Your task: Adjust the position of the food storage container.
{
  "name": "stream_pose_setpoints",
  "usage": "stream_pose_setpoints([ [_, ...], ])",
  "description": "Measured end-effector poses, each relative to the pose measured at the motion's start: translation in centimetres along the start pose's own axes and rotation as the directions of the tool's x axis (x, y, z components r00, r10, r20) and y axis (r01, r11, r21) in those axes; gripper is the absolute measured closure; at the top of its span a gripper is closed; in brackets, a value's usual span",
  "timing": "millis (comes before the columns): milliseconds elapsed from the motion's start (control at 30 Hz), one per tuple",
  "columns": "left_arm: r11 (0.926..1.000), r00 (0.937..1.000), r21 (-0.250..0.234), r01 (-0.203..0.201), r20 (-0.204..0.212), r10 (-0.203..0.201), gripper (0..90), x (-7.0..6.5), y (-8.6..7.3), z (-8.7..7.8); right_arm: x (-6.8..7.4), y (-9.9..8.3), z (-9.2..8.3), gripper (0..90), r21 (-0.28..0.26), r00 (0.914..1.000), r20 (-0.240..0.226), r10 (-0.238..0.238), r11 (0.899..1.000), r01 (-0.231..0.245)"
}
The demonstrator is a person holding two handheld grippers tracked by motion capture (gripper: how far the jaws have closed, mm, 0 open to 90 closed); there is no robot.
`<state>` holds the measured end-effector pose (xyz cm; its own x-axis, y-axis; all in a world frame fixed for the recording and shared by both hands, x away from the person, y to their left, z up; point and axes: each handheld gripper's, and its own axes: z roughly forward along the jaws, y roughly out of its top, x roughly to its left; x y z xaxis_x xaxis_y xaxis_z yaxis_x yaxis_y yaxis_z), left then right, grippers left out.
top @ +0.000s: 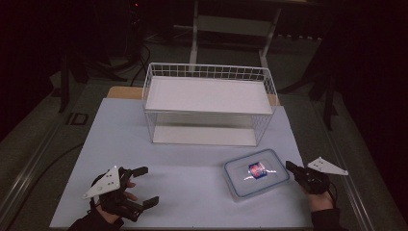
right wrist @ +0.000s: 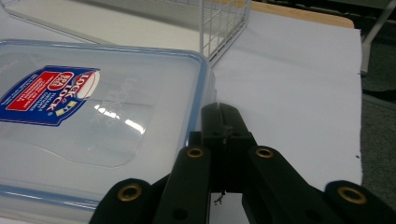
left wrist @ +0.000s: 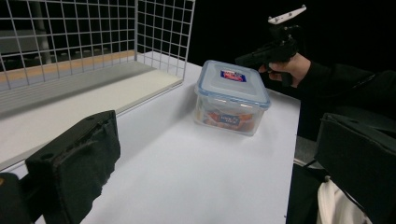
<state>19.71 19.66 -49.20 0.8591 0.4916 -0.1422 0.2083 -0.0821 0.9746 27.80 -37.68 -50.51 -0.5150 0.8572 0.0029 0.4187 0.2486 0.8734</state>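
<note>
A clear plastic food container with a blue-rimmed lid and a red and blue label sits on the white table at the front right. My right gripper is shut, its tips close against the container's right edge. In the right gripper view the shut jaws meet beside the lid with nothing between them. My left gripper rests at the front left, open wide and empty, well away from the container. From the left gripper view, the container stands ahead between the spread jaws, with the right gripper behind it.
A white wire basket with a raised shelf stands at the back middle of the table; its mesh corner is just beyond the container. The room around the table is dark, with cables and a stand behind.
</note>
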Motion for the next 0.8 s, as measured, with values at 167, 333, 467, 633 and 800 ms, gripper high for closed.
stream_pose_setpoints([
  [167, 1.0000, 1.0000, 0.004, -0.002, -0.001, 0.002, 0.4, 0.0, 0.0, 0.1, 1.0, 0.1, 0.0, 90.0, 0.009, 0.9995, -0.025, -0.019, 1.000, 0.020],
  [333, 1.0000, 1.0000, 0.002, -0.005, 0.000, 0.005, 0.4, -0.1, 0.0, 0.0, 2.2, 0.2, 0.1, 90.0, 0.015, 0.9970, -0.074, -0.022, 1.000, 0.023],
  [467, 1.0000, 1.0000, 0.005, -0.005, -0.003, 0.005, 0.4, -0.1, 0.0, 0.1, 3.3, 0.4, 0.4, 90.0, 0.024, 0.9924, -0.116, -0.042, 0.999, 0.045],
  [633, 1.0000, 1.0000, 0.003, -0.006, 0.000, 0.006, 0.3, -0.1, 0.0, 0.1, 4.4, 0.6, 0.8, 90.0, 0.025, 0.9833, -0.177, -0.042, 0.999, 0.047],
  [800, 1.0000, 1.0000, 0.005, -0.006, 0.003, 0.006, 0.4, -0.1, 0.0, 0.2, 5.7, 0.7, 1.2, 90.0, 0.030, 0.9656, -0.256, -0.044, 0.998, 0.054],
])
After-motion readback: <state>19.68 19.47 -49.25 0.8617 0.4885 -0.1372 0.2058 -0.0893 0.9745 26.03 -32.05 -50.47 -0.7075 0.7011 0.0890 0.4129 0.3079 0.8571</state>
